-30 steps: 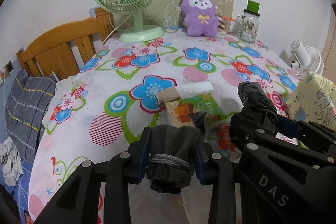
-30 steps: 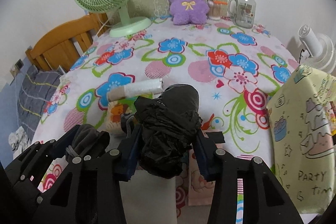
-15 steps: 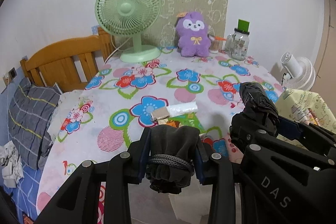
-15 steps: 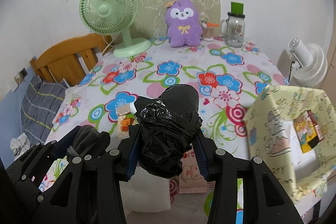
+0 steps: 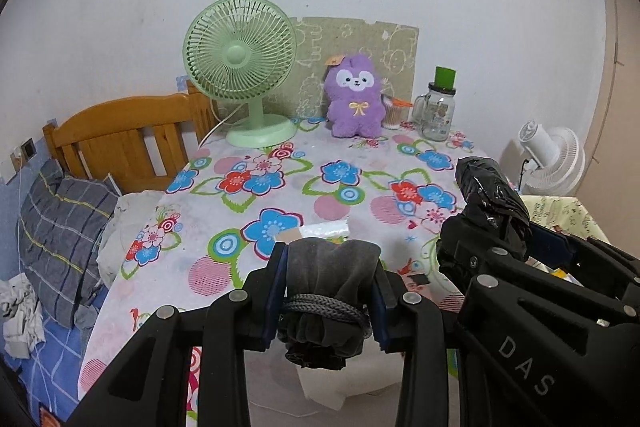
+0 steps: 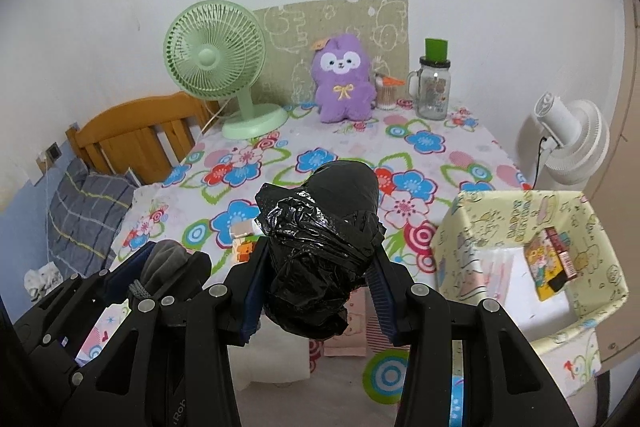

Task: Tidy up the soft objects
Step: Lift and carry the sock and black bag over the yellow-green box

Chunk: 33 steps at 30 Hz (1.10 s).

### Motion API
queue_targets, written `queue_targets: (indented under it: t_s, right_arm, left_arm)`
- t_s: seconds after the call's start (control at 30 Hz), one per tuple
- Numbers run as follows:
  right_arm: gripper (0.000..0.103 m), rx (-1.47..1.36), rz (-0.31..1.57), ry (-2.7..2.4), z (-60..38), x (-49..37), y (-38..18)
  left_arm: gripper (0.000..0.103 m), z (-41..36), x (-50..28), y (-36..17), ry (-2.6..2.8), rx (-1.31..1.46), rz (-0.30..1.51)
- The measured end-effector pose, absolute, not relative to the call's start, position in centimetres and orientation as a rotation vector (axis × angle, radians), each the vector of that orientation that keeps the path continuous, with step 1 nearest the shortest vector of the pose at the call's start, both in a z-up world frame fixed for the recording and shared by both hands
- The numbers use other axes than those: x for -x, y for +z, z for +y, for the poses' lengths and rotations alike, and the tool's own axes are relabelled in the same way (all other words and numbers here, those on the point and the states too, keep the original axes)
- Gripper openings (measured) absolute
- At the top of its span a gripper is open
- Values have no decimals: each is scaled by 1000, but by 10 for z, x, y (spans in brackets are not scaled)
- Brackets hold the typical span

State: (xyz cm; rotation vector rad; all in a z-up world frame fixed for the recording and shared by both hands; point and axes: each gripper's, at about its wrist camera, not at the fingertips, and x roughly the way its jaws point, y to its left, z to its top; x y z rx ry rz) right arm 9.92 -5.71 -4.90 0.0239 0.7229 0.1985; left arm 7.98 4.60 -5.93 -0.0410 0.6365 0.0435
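Clamping a grey drawstring pouch (image 5: pixel 330 283) between its fingers (image 5: pixel 276 291), the left gripper (image 5: pixel 328 295) holds it above the near edge of the counter (image 5: pixel 280 195), while just to its right the right gripper (image 6: pixel 316 291) is clenched on a black plastic-wrapped bundle (image 6: pixel 320 239) that juts out past its fingertips. Beyond the fingers lies a small white roll (image 5: pixel 320 230); to the right of the right fingers stands an open yellow box (image 6: pixel 472 227), probably the destination. Both loads are squashy and held by their middles, so a tilt or knock between the close-set grippers could let the slick bundle slip.
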Motion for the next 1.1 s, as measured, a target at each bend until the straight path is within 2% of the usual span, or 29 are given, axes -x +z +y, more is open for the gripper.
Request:
queue_targets:
  t_s: [0.37, 1.1]
  right_arm:
    - [49, -27, 673, 170, -77, -81, -23]
    - [49, -27, 642, 155, -148, -87, -8]
  left_arm:
    - [36, 26, -67, -37, 8, 27, 593]
    - [36, -40, -79, -24, -16, 23, 576]
